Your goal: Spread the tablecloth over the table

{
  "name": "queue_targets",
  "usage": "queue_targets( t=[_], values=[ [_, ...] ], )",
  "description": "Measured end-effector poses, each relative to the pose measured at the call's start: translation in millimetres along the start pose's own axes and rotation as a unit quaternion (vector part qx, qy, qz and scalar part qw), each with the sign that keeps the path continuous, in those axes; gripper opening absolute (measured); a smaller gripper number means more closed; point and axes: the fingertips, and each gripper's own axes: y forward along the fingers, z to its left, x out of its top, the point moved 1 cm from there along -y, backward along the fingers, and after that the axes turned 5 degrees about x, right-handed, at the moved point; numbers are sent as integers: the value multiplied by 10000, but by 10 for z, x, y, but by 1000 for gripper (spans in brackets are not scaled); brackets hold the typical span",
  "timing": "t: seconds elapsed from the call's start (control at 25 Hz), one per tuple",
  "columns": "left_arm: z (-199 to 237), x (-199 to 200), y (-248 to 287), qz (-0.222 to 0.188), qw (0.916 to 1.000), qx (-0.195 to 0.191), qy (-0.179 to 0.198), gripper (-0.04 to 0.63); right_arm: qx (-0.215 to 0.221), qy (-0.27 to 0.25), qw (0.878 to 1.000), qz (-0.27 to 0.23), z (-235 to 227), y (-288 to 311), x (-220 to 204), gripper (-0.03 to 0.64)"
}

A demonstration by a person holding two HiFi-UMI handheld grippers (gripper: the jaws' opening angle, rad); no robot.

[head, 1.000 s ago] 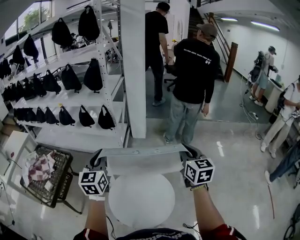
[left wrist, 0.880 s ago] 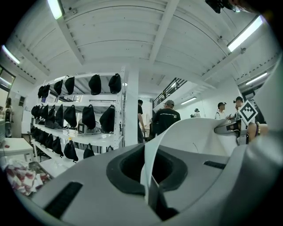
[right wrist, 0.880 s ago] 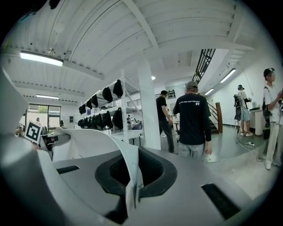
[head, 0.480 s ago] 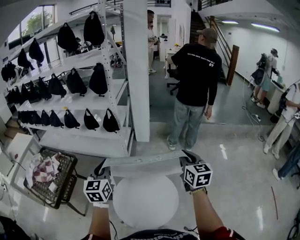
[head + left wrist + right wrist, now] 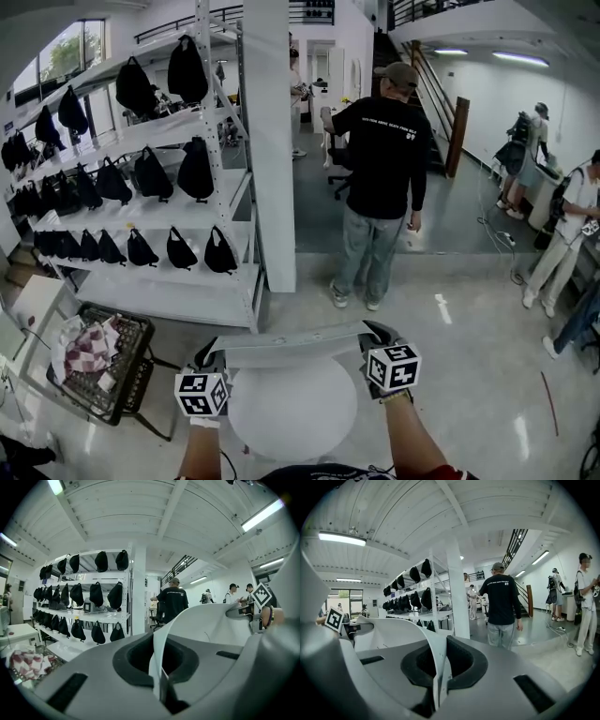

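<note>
1. Compared with a second ago, the left gripper (image 5: 210, 353), the right gripper (image 5: 371, 331) and the tablecloth (image 5: 291, 344) stretched between them sit lower in the head view. The held edge is now closer to the far rim of the round white table (image 5: 292, 412) at bottom centre.
2. Each gripper's jaws are clamped on a corner of the tablecloth (the pale fabric is pinched flat between the dark pads in both gripper views).
3. A second figure in black, seen top centre a second ago, is no longer visible beside the white pillar (image 5: 270, 141); the person in the black shirt (image 5: 382, 159) remains.
4. The black wire basket (image 5: 127, 375) at lower left holds red-and-white checked cloths (image 5: 89, 345). The white shelves (image 5: 150, 220) at upper left carry rows of black bags (image 5: 195, 171).
5. Whether the hanging cloth touches the tabletop cannot be told. The forearms are cut off at the bottom edge.
</note>
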Motion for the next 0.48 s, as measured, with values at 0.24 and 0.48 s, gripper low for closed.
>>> queue_targets(
  t=[0.24, 0.48],
  values=[
    [3, -188, -120, 196, 9998, -89, -30, 18, -72, 67, 9998, 151, 107, -138, -219, 28],
    [-78, -303, -249, 262, 9992, -273, -134, 18, -214, 153, 9993, 259, 134, -309, -407, 28]
  ],
)
